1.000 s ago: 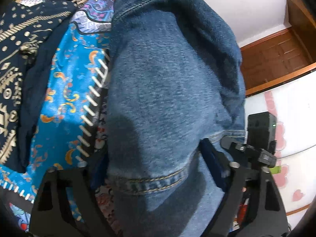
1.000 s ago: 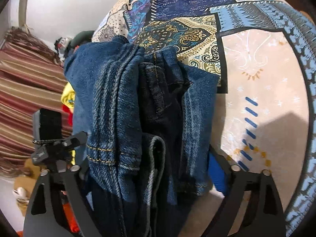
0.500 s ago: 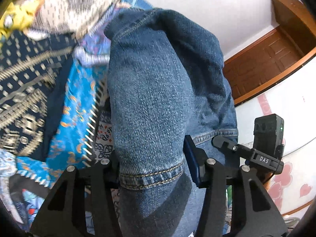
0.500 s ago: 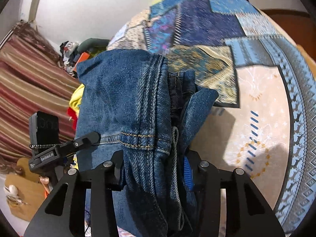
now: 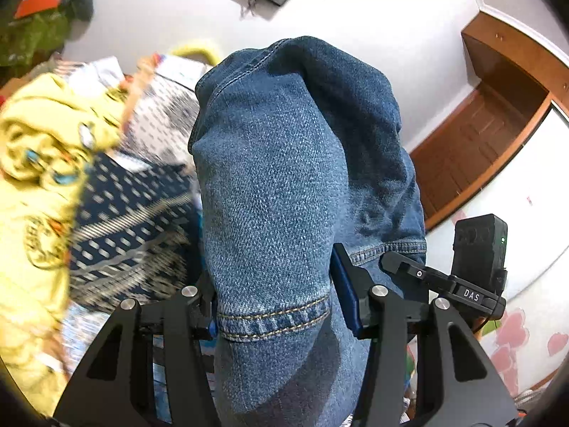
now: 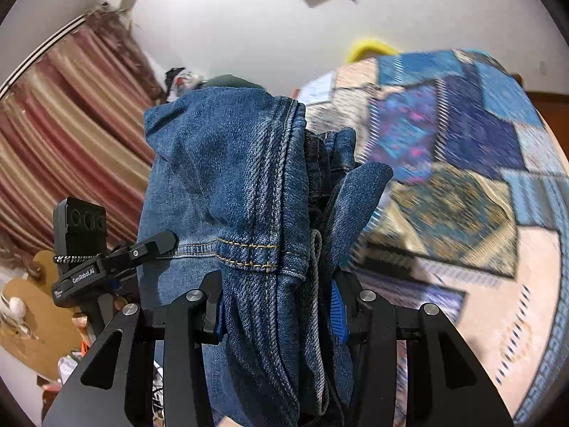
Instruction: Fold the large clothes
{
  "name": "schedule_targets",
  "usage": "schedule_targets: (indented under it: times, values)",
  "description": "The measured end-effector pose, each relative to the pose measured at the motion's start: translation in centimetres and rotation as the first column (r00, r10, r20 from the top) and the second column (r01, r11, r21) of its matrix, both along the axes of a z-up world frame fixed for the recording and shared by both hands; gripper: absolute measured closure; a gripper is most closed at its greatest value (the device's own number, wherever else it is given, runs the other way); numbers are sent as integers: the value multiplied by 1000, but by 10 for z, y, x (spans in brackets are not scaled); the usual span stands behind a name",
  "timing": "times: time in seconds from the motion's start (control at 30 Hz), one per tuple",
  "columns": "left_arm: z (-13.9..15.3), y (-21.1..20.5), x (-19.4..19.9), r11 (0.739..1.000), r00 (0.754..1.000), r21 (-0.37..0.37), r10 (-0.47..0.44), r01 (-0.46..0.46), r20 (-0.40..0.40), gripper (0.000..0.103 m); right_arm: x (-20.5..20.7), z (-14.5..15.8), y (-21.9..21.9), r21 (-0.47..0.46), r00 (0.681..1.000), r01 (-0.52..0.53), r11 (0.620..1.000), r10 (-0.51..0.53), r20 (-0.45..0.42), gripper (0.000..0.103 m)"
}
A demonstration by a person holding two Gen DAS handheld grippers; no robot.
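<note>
Patterned patchwork bedding [image 6: 462,163] in blue, navy and beige occupies the right of the right wrist view and is blurred by motion; it serves as the surface below the work. A yellow garment [image 5: 39,149] is seen heaped on the bedding at the left of the left wrist view. Striped curtains [image 6: 64,114] and a wooden door [image 5: 473,149] are visible at the room edges.

Blue denim jeans [image 5: 277,185] fill the centre of both views. The garment is bunched into several layers and is held up off the bedding, with its free end draped forward over each gripper. A stitched hem is seen at the clamping line in both views.

The left gripper [image 5: 274,315] is clamped on a hemmed fold of the jeans, with both blue pads pressed against the denim. The right gripper [image 6: 275,302] is likewise closed on a thicker stack of layers, including a heavy side seam.

Risks are judged as follows. The stack in the right gripper is thick and uneven, so an inner layer could slip out under a quick swing, and the fold would be spoiled. The draped end hides the bedding, so the lay-down point could be misjudged and the jeans could land on the yellow garment. Unequal gripper height would skew the fold line.
</note>
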State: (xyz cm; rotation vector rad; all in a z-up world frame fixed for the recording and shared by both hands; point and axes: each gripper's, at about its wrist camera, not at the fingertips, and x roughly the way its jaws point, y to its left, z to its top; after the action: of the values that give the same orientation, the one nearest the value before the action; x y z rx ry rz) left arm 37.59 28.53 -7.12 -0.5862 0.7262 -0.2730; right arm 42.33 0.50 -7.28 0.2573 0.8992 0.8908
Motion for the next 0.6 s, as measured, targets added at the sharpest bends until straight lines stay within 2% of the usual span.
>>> schedule_targets:
  times: [0.17, 0.3, 0.43, 0.6]
  values:
    - [-1, 42, 8, 998, 998, 26, 55, -55, -1, 52, 12, -7, 45, 28, 1000, -28, 999, 28, 2, 62]
    - [-21, 76, 22, 995, 994, 25, 96, -95, -48, 52, 32, -36, 78, 47, 999, -25, 999, 27, -40, 62]
    - [-59, 108, 44, 992, 985, -16, 121, -124, -120, 52, 47, -71, 102, 43, 996, -28, 999, 31, -83, 63]
    - [-131, 131, 75, 987, 961, -71, 120, -142, -249, 52, 74, -117, 128, -36, 991, -29, 999, 24, -133, 63]
